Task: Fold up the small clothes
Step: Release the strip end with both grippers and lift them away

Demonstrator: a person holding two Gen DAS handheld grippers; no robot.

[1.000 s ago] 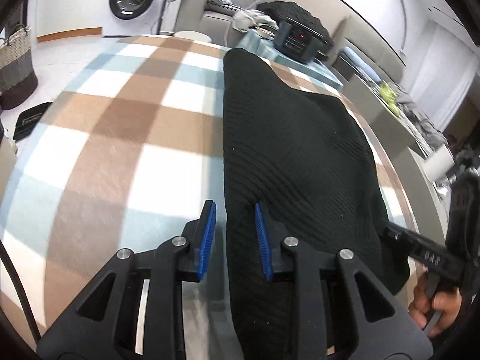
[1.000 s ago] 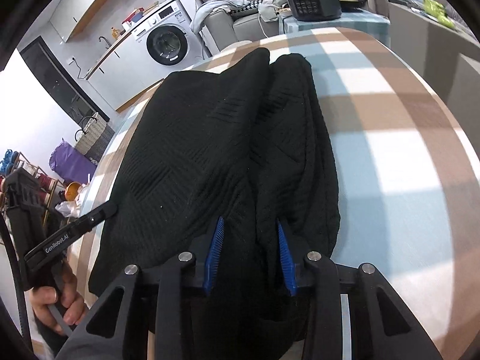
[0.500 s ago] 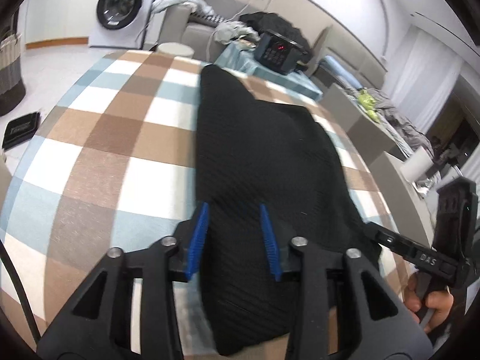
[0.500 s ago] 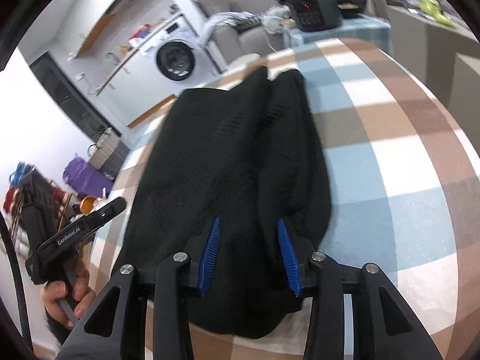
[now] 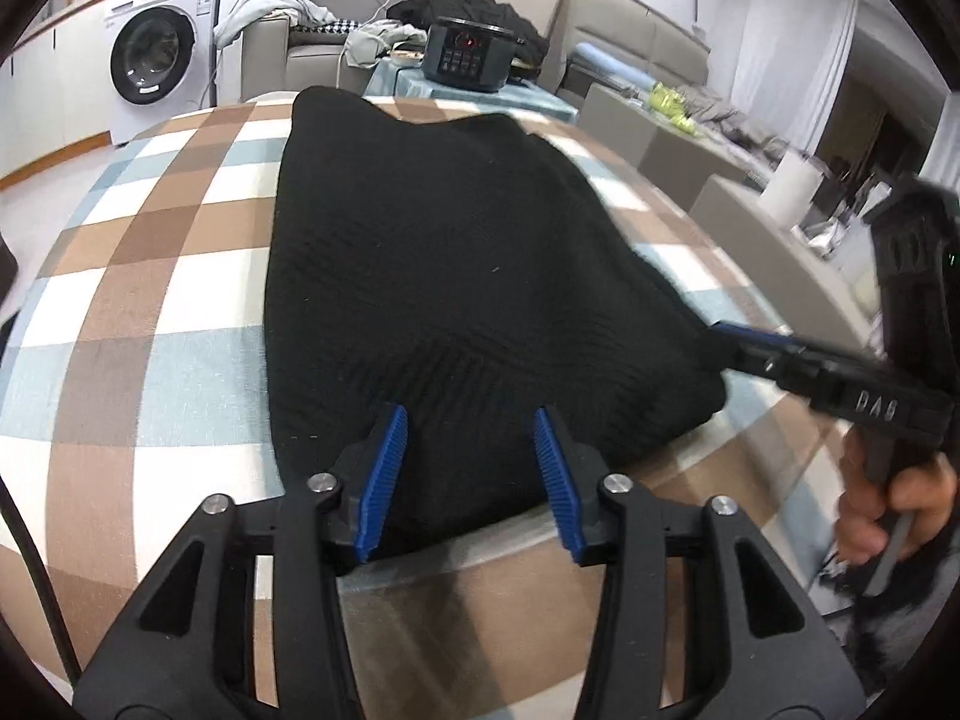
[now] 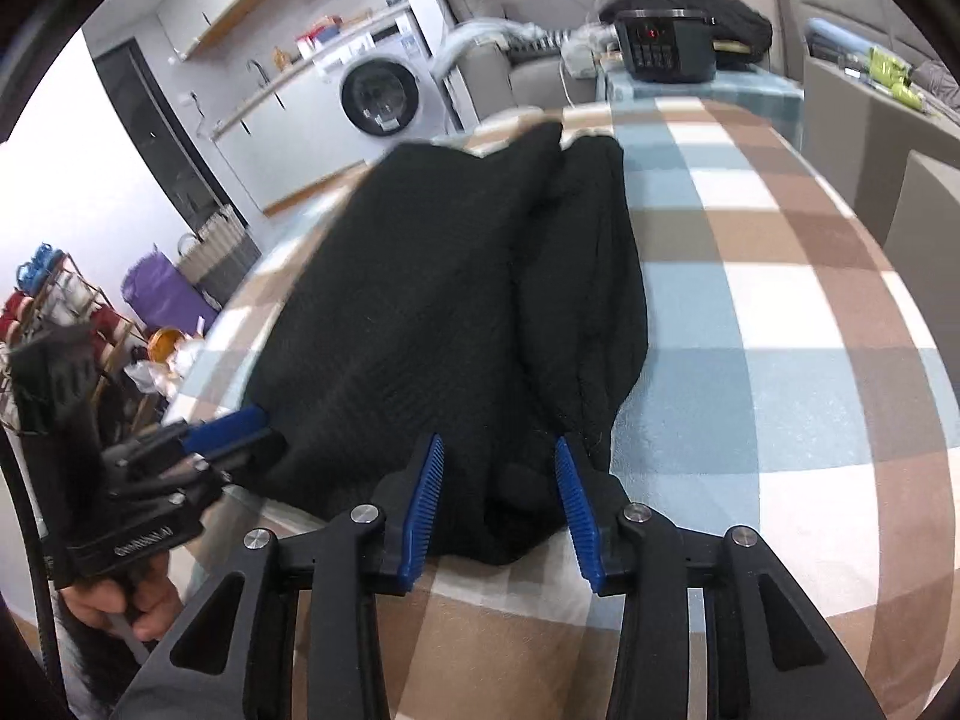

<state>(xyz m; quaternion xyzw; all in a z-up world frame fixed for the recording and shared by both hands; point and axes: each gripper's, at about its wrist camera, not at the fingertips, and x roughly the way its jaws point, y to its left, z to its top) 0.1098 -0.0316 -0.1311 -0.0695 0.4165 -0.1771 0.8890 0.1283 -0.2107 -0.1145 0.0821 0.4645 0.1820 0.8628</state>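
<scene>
Black knit garment (image 5: 456, 276) lies lengthwise on the checked tablecloth (image 5: 150, 312), folded in on itself — the right wrist view shows a narrower fold lying along its right side; near hem sits close to the table's front edge.

Left gripper (image 5: 471, 468): jaws have just been opening, now moderately apart; blue pads (image 5: 384, 468) straddle the near hem with cloth between them, no pinch visible — fabric lies flat, not gathered; reads as let go.

Right gripper (image 6: 498, 498): jaws part open, about the same gap; pads (image 6: 423, 504) either side of the bunched near end of the garment; cloth sits between but I can't see it pressed; probably free, though the view is tight here.

Each gripper shows in the other's view at the garment's near corner, blurred, with a hand (image 5: 888, 498) on its handle.

Background: washing machine (image 5: 162, 60), dark cooker with red display (image 5: 468, 54) on a small side table, sofa with clothes heaped on it.
</scene>
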